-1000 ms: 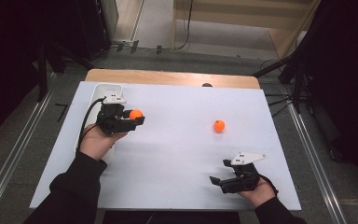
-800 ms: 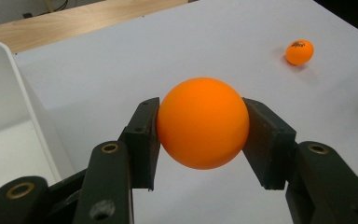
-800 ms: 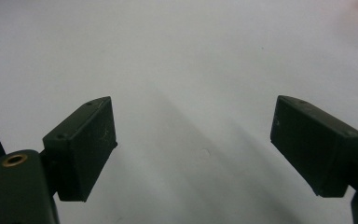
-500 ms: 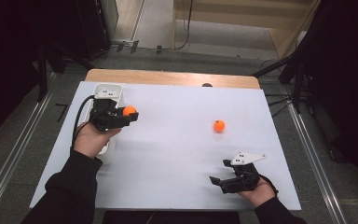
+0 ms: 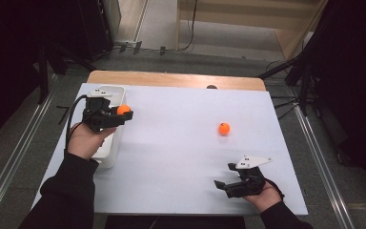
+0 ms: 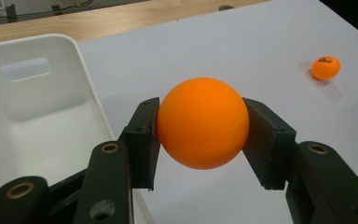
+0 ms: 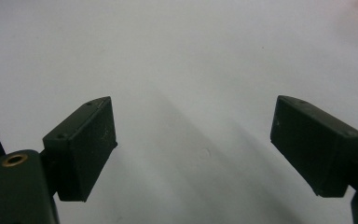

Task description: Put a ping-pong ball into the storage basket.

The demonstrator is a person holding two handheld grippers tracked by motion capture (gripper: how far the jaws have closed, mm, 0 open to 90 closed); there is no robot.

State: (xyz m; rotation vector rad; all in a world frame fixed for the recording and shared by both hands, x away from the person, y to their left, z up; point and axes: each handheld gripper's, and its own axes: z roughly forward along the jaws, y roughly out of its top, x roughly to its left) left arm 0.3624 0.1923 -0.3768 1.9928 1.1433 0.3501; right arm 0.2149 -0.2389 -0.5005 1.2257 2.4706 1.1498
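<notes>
Ball point(image 5: 123, 109), orange, held in the left gripper point(image 5: 122, 114) at the near right edge of the bin point(image 5: 106, 89), as the high view has it; bin white, oblong, at the table's point(image 5: 171, 143) left side, partly under the hand. Second ball point(image 5: 224, 128), same colour, loose on the table well to the right of the bin. Right gripper point(image 5: 221, 186) near the front edge, far from the bin, nothing between its jaws. Left gripper view: ball point(image 6: 203, 122) pinched across its widest part, one pad point(image 6: 142, 140) on each side, jaws pressed on it; bin point(image 6: 37, 112) open and bare just left of it, the ball not yet over the cavity; second ball point(image 6: 325, 67) with a dark printed mark, upper right. Right gripper view: jaws spread wide over bare white table point(image 7: 191, 70), pads point(image 7: 81, 144) clear of everything. Handling, by judgement: ball looks like a table-tennis ball, so very light, hollow, stiff but dentable under hard squeeze, smooth and apt to roll or pop out; best taken across the middle with light pressure, pads level with its centre.
</notes>
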